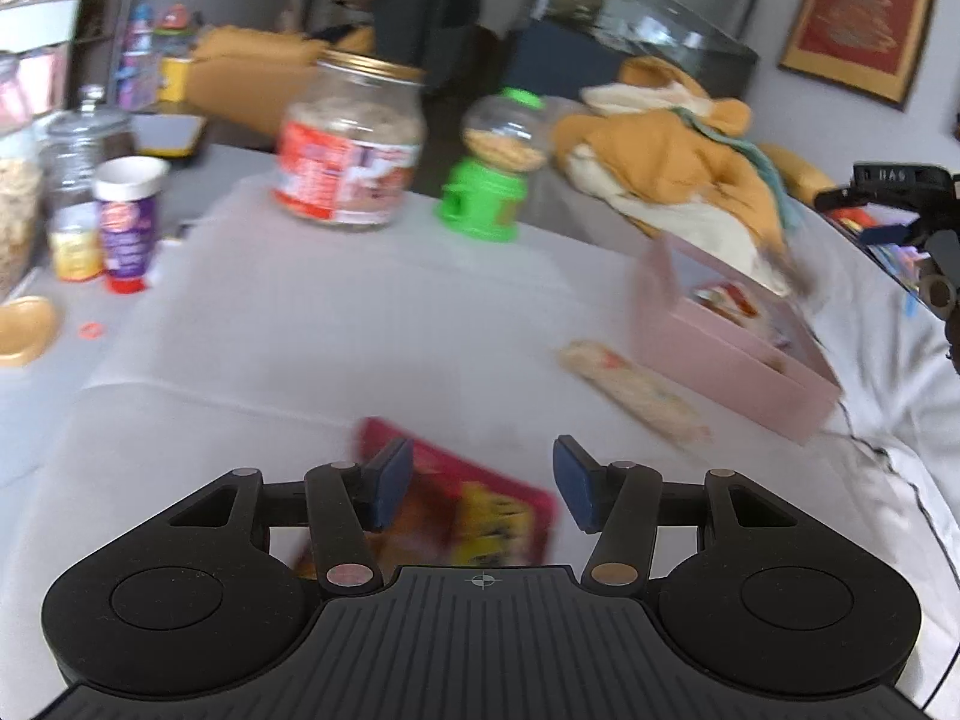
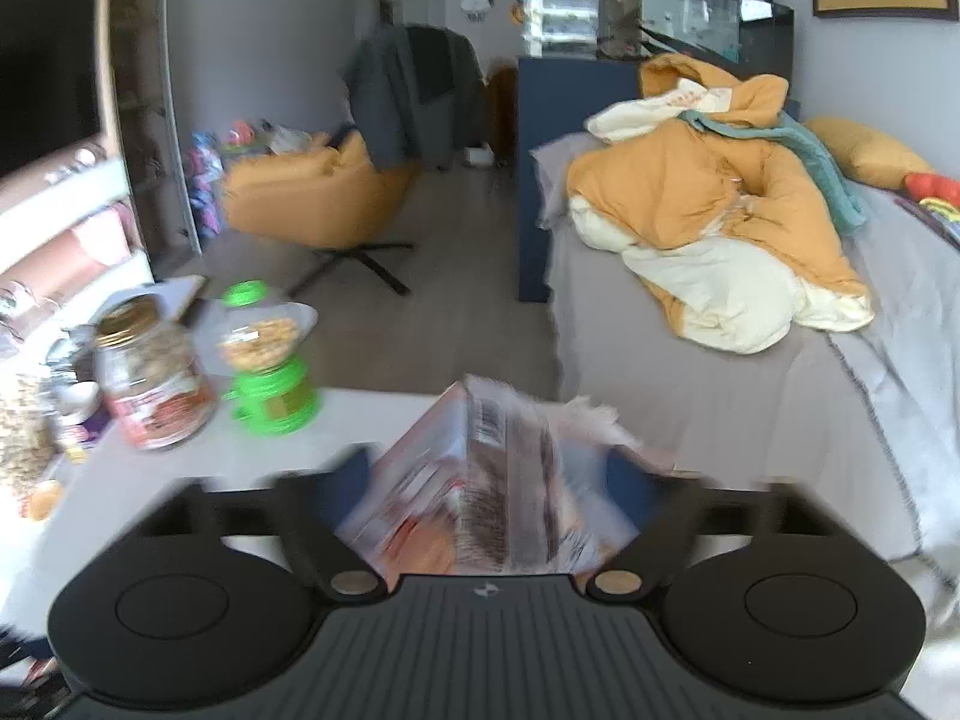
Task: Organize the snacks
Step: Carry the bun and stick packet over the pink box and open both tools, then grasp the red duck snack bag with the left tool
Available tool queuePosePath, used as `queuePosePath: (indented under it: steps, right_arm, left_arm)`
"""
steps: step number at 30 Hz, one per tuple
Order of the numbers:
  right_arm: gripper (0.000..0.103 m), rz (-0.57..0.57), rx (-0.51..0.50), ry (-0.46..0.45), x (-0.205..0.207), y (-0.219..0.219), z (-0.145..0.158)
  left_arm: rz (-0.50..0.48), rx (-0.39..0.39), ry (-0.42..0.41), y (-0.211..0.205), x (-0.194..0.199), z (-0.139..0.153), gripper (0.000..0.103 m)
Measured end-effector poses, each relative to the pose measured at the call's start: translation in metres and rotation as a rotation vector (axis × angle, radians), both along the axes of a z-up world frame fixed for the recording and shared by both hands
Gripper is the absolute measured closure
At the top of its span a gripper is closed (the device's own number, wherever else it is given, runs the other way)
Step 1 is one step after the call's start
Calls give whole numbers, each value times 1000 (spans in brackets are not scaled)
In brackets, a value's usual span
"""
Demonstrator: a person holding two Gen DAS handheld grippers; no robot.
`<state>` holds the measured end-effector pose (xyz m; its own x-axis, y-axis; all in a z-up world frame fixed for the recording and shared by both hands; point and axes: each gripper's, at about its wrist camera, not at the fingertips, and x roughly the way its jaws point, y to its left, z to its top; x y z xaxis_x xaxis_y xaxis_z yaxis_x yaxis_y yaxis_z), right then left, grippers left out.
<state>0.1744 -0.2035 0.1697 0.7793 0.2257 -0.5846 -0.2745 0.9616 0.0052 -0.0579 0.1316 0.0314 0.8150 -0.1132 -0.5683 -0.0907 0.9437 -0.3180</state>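
Observation:
My left gripper [image 1: 480, 483] is open and empty, just above a red and yellow snack packet [image 1: 474, 510] lying on the white table [image 1: 300, 330]. A pale wrapped snack bar [image 1: 636, 390] lies ahead to the right, beside a pink box [image 1: 726, 354] that holds some snacks. My right gripper [image 2: 489, 480] is shut on a shiny snack packet [image 2: 498, 480] held above the table's far edge; the frame is blurred. The right gripper's body also shows in the left wrist view [image 1: 912, 222] at the far right.
A large jar with a red label [image 1: 348, 144] and a green candy dispenser [image 1: 492, 180] stand at the table's far side. A purple-labelled cup [image 1: 129, 216], glass jars [image 1: 78, 150] and a small yellow dish [image 1: 24, 330] stand at the left. A bed with an orange duvet [image 2: 720, 228] lies beyond.

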Motion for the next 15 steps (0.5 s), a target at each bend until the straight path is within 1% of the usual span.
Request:
queuePosePath:
  steps: [1, 3, 4, 7, 10, 13, 15]
  right_arm:
    - [14, -36, -24, -2, 9, 2, 0]
    - [14, -44, -41, 17, 15, 7, -5]
    - [14, -33, -29, 37, 15, 9, -9]
    - [13, 9, 14, 133, 6, 17, -33]
    - [13, 73, 1, 200, -16, 41, -65]
    - [14, 198, -42, 230, -48, 76, -95]
    - [14, 268, -58, 248, -60, 95, -111]
  left_arm:
    - [13, 2, -3, 6, -4, 0, 46]
    - [38, -4, -4, 19, -11, -3, 46]
    - [52, -14, 2, 23, -13, -5, 46]
    - [97, -44, 28, 36, -17, -11, 46]
    - [121, -62, 44, 45, -23, -17, 46]
    - [100, -48, 47, 44, -28, -18, 46]
    - [74, -28, 55, 39, -28, -17, 46]
